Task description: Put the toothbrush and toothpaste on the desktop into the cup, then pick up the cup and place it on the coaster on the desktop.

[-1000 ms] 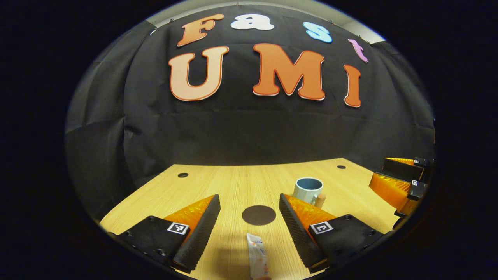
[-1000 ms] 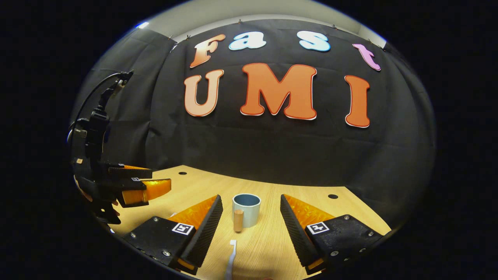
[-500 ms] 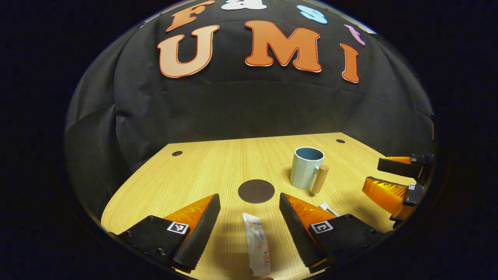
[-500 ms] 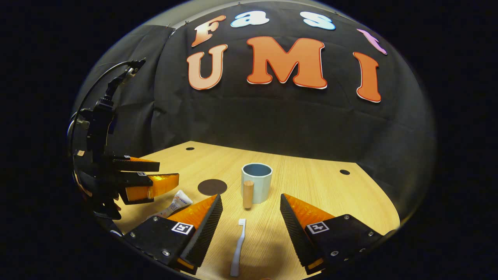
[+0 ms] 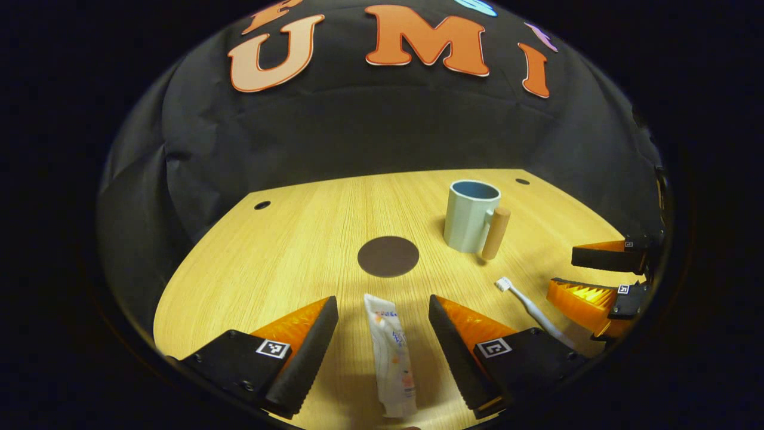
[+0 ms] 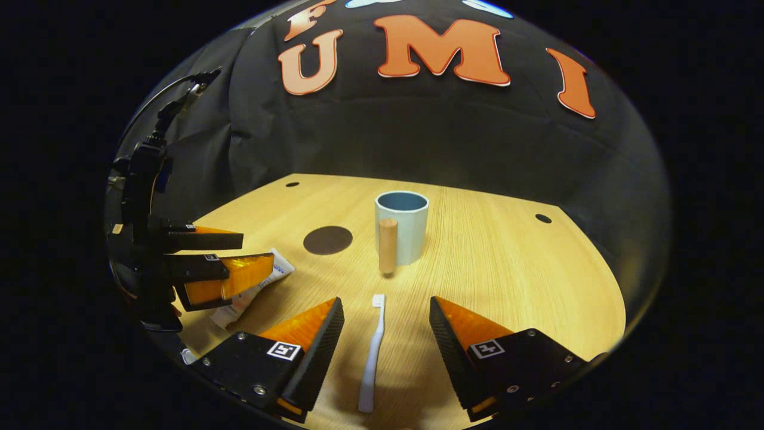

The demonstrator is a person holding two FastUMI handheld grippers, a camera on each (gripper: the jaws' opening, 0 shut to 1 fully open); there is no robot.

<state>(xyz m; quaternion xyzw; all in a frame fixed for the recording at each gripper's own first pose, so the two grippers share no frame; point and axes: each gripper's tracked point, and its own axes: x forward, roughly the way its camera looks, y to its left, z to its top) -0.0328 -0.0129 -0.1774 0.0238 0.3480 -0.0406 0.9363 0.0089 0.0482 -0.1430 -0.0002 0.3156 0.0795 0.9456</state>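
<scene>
Left gripper (image 5: 383,310) fingers apart, straddling toothpaste (image 5: 391,361) at lower centre, likely lined up for a lengthwise grab. Right gripper (image 6: 387,313) likewise spread over toothbrush (image 6: 371,355). Cup (image 6: 401,227) upright mid-frame, coaster (image 6: 327,240) left of it, bare.

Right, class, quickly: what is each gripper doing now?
Left gripper: open, straddling the toothpaste, not gripping.
Right gripper: open, straddling the toothbrush, not gripping.

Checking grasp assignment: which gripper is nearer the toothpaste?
Left. The left gripper hangs open astride the toothpaste, which lies between its jaws, untouched. The right gripper is off to the side, straddling the toothbrush.
</scene>
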